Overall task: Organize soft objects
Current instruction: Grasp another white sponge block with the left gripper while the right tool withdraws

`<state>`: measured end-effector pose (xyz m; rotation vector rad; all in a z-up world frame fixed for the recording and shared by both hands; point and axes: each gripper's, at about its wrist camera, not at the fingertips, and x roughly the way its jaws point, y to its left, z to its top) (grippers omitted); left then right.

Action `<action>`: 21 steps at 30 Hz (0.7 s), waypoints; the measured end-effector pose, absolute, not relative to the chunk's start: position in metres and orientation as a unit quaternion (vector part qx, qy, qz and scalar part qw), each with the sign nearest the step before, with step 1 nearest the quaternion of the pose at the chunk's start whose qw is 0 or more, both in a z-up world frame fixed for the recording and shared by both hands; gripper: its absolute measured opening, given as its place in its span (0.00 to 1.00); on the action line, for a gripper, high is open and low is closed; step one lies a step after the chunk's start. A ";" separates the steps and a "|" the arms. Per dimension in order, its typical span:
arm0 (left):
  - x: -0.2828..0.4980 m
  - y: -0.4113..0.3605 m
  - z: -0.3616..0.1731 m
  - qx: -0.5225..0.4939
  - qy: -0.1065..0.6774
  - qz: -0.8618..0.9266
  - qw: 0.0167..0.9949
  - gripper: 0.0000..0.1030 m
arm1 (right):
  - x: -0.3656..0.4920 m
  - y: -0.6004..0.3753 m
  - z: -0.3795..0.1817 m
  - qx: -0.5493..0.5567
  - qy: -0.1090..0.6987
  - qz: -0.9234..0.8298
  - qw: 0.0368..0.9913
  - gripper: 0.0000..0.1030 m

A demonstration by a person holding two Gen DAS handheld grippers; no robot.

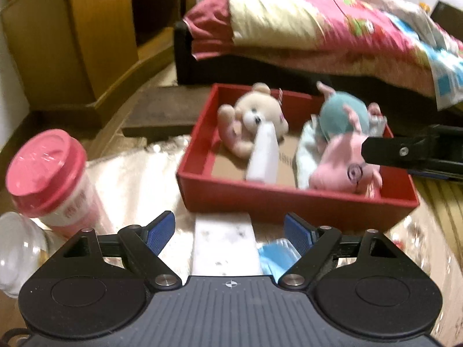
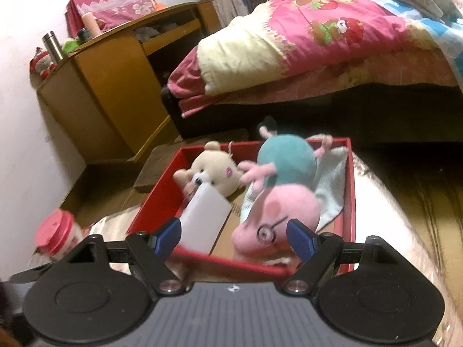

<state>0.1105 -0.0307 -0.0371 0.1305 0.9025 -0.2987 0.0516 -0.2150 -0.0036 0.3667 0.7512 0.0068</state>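
Left wrist view, catalogued left to right: clear glass jar [image 1: 17, 248] at the edge; pink-lidded cylindrical plastic canister [image 1: 47, 173] leaning beside it; left gripper [image 1: 230, 232], blue pads spread wide with nothing between them, over a white speckled flat cloth or pad [image 1: 224, 243] and a light-blue folded fabric piece [image 1: 276, 256] lying just in front of the box; shallow red rectangular cardboard box [image 1: 289, 202] holding a cream plush bear [image 1: 254, 115], a white soft rectangular block [image 1: 263, 156] leaning on the bear, and a pink plush pig in a teal dress [image 1: 344, 159] lying on a pale-blue towel [image 1: 303, 147]; one black finger of the other tool enters from the right at the pig's head. Right wrist view: right gripper [image 2: 234, 240], jaws apart and empty, the pig's snout just beyond them. Step judged in hand: fetching the loose fabrics outside the box. Advice: lower the left pads squarely over one fabric, pinch a fold rather than the flat, lift clear of the box wall, and lay it in the bare middle. Pose: both tools angled downward toward the box, left nearer the tabletop.
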 end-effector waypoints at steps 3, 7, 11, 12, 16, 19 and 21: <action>0.112 -0.038 -0.045 0.078 0.444 -0.147 0.880 0.79 | 0.036 -0.212 -0.005 0.191 0.376 0.014 0.907 0.56; 0.114 -0.039 -0.061 0.105 0.465 -0.131 0.869 0.80 | 0.018 -0.210 -0.009 0.202 0.391 0.021 0.898 0.56; 0.124 -0.037 -0.074 0.094 0.495 -0.128 0.854 0.77 | 0.010 -0.203 -0.018 0.204 0.415 0.030 0.886 0.56; 0.126 -0.036 -0.077 0.088 0.503 -0.127 0.850 0.74 | 0.009 -0.201 -0.019 0.203 0.422 0.037 0.883 0.56; 0.129 -0.033 -0.081 0.079 0.517 -0.117 0.844 0.59 | 0.003 -0.191 -0.023 0.190 0.434 0.048 0.879 0.56; 0.129 -0.028 -0.075 0.059 0.514 -0.113 0.848 0.57 | 0.003 -0.187 -0.028 0.185 0.446 0.061 0.873 0.56; 0.128 -0.024 -0.069 0.049 0.511 -0.113 0.851 0.57 | 0.002 -0.183 -0.031 0.178 0.453 0.072 0.871 0.56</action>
